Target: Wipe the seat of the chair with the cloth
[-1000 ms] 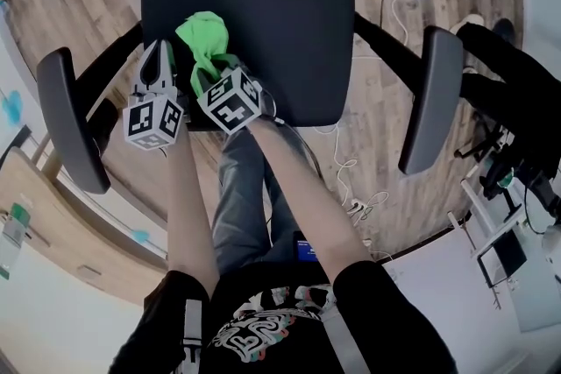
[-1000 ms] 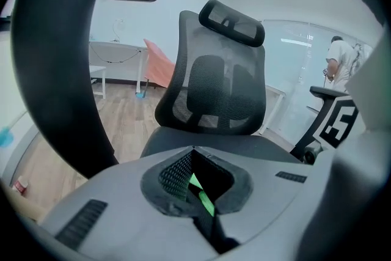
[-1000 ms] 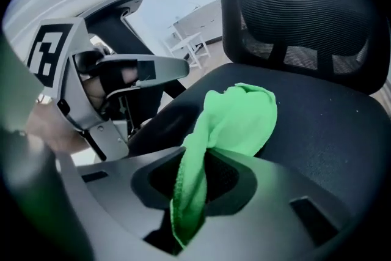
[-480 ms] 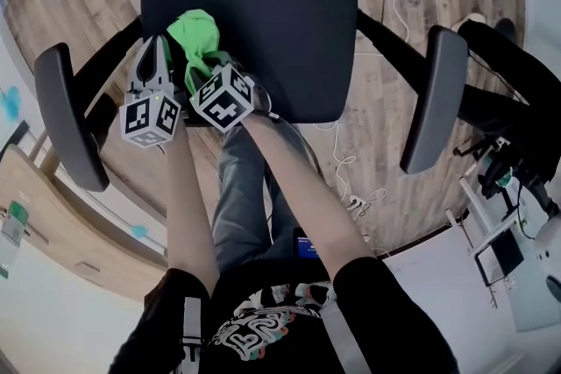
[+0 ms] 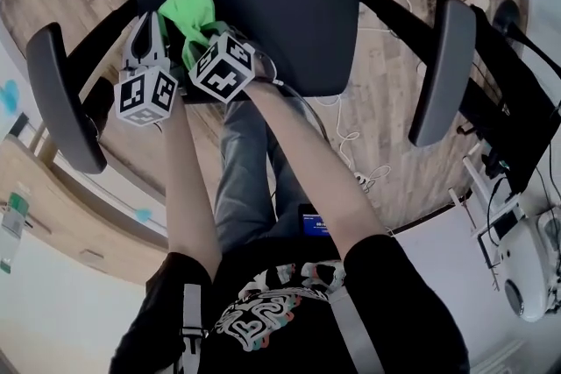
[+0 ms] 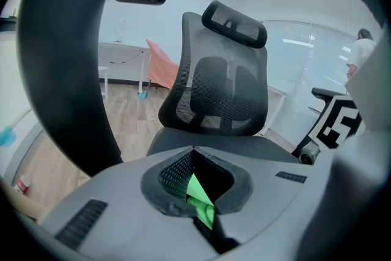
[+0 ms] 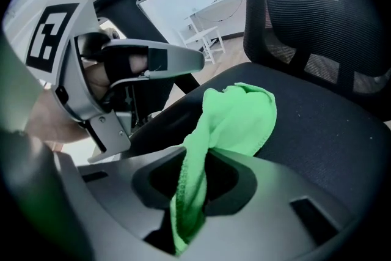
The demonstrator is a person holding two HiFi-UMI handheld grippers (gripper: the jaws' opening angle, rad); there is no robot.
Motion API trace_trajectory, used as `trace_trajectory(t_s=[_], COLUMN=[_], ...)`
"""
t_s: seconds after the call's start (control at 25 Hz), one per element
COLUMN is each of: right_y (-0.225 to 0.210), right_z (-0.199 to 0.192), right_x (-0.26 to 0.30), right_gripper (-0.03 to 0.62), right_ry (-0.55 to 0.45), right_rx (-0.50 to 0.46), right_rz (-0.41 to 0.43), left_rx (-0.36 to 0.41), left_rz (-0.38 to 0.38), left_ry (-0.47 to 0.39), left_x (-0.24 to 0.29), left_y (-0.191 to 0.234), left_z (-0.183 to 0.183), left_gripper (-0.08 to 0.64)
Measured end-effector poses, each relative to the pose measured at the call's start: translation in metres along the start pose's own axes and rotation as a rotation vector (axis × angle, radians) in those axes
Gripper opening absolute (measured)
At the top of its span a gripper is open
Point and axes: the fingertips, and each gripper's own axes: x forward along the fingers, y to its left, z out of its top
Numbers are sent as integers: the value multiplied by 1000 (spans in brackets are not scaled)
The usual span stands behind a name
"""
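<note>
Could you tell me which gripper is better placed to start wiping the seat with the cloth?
Right. The right gripper is shut on the green cloth, which rests on the seat. The left gripper sits beside it, jaws together, with only a green sliver between them.

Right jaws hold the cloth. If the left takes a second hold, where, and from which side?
Probably the bunched free end of the cloth lying on the seat, beyond the right gripper. Come from the seat's left edge, where the left gripper hovers. That lump stands proud of the flat cushion, so the jaws could pinch it.
</note>
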Motion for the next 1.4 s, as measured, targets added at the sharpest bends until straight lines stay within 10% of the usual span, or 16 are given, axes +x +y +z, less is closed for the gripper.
trace_trajectory(t_s=[0.72, 1.4], right_y=[-57, -150], right_z=[-23, -54], right_x=[-29, -96], right_gripper=[78, 78], right_ry=[54, 48], right_rx=[21, 86], right_rz=[-67, -310], left_rx=[17, 65], left_rz=[-25, -47], left_ry=[16, 34], left_x=[8, 15], left_y=[-10, -17], left_z=[5, 11], left_gripper=[-11, -11])
